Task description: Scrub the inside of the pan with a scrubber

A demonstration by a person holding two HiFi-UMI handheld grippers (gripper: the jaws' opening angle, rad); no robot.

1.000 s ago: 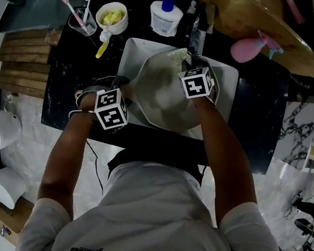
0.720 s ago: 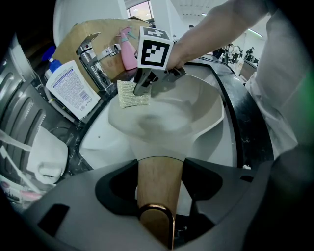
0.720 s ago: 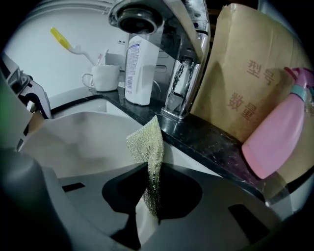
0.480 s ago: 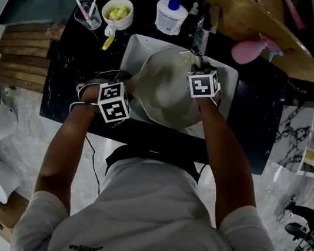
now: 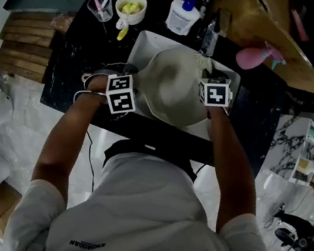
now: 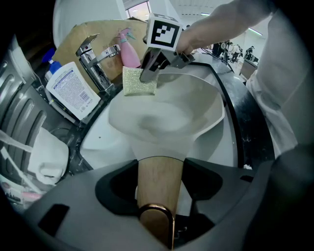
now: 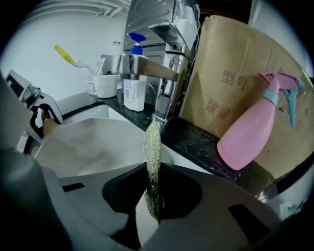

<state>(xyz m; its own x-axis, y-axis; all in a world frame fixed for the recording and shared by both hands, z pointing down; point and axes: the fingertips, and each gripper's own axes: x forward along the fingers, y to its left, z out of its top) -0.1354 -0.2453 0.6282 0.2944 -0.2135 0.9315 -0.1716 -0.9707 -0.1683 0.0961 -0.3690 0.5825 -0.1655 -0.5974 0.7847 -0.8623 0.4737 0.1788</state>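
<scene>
A cream pan (image 5: 171,91) lies tilted in the white sink (image 5: 139,44). My left gripper (image 5: 122,83) is at the pan's left, shut on its wooden handle (image 6: 159,179); in the left gripper view the jaws (image 6: 159,188) close on the handle just behind the bowl (image 6: 162,117). My right gripper (image 5: 212,79) is at the pan's far right rim, shut on a thin yellow-green scrubber (image 7: 151,157). In the left gripper view the scrubber (image 6: 139,82) presses against the pan's far inner wall beneath the right gripper (image 6: 149,73).
A chrome faucet (image 7: 167,73) stands right behind the pan. A pink spray bottle (image 5: 253,57) and cardboard (image 7: 230,73) are at the back right. A white soap bottle (image 5: 183,16), a mug (image 5: 131,7) and a cup of toothbrushes (image 5: 101,5) stand at the back left.
My right gripper has slid the scrubber rightward across the pan's inside toward the right rim. The left gripper keeps its hold on the handle.
</scene>
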